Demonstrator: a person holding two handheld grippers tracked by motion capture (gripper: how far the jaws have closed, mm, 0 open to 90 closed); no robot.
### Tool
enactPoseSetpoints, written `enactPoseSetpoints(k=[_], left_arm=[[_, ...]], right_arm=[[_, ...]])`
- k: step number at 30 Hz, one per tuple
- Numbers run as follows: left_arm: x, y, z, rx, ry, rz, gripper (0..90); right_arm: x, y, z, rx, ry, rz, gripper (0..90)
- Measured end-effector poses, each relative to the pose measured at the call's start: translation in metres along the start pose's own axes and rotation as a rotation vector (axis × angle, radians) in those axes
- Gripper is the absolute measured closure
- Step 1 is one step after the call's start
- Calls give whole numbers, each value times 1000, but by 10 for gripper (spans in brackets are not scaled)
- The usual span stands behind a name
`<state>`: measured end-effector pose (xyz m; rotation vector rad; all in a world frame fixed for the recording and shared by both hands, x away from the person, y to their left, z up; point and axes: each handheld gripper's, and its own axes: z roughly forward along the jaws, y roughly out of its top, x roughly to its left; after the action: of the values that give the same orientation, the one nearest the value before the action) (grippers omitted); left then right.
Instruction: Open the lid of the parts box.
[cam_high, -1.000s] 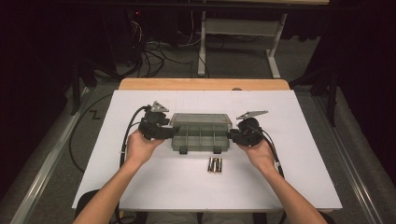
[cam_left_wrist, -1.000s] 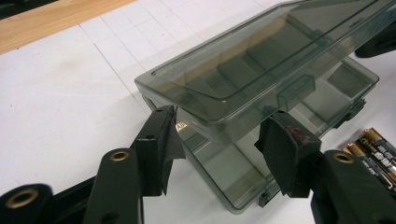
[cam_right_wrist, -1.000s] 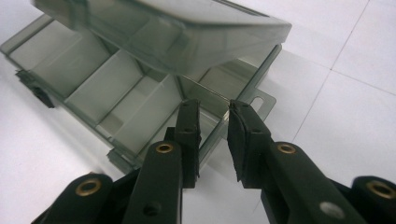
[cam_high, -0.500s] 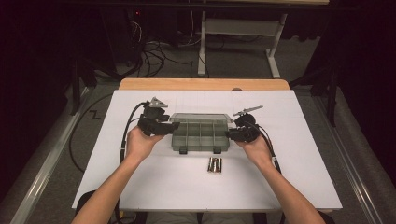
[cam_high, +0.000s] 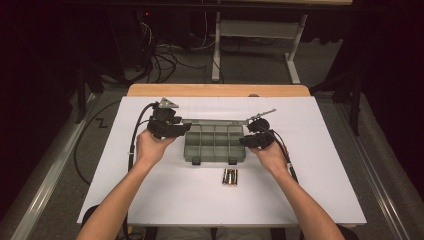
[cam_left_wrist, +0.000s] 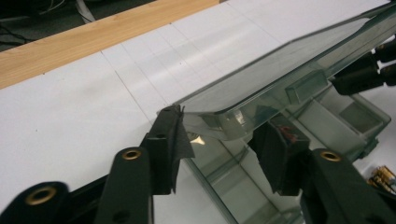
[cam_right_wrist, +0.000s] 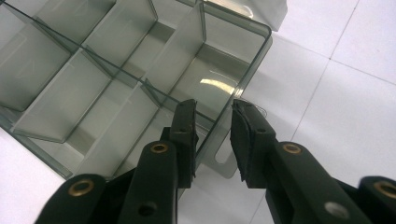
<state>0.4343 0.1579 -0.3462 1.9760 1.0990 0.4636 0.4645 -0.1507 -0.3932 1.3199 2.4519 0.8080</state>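
Raised lid (cam_high: 215, 121) blocks box's (cam_high: 215, 145) far side, batteries (cam_high: 230, 177) near front, likely passable

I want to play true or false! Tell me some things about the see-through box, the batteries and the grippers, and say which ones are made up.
1. The clear box has its lid lifted up. True.
2. The batteries are inside a box compartment. False: they lie on the white table, in front of the box.
3. The left gripper has the lid's corner between its jaws. True; the jaws have just been closing.
4. The right gripper is at the box's right end wall. True: one jaw is inside it, one outside.
5. The box compartments are full of screws. False: those in view are empty.
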Motion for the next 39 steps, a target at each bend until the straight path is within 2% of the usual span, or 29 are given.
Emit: enactPoseSetpoints(k=[5, 10, 17, 20, 26, 32, 36, 39], left_arm=[[1, 6, 5, -2, 11, 6, 592], [4, 9, 7, -4, 24, 11, 622], [12, 10, 15, -8, 23, -20, 682], [15, 10, 21, 1, 28, -22, 693], [20, 10, 32, 6, 45, -24, 715], [25, 7, 42, 4, 45, -50, 726], [25, 6, 49, 12, 70, -33, 734], [28, 6, 52, 10, 69, -43, 735]], right_arm=[[-1, 3, 0, 23, 6, 6, 740], [-1, 2, 0, 20, 4, -11, 742], [-1, 2, 0, 19, 5, -21, 747], [-1, 2, 0, 19, -1, -37, 748], [-1, 2, 0, 21, 1, -40, 748], [-1, 2, 0, 21, -1, -39, 748], [0, 3, 0, 28, -2, -41, 748], [0, 4, 0, 38, -5, -49, 748]])
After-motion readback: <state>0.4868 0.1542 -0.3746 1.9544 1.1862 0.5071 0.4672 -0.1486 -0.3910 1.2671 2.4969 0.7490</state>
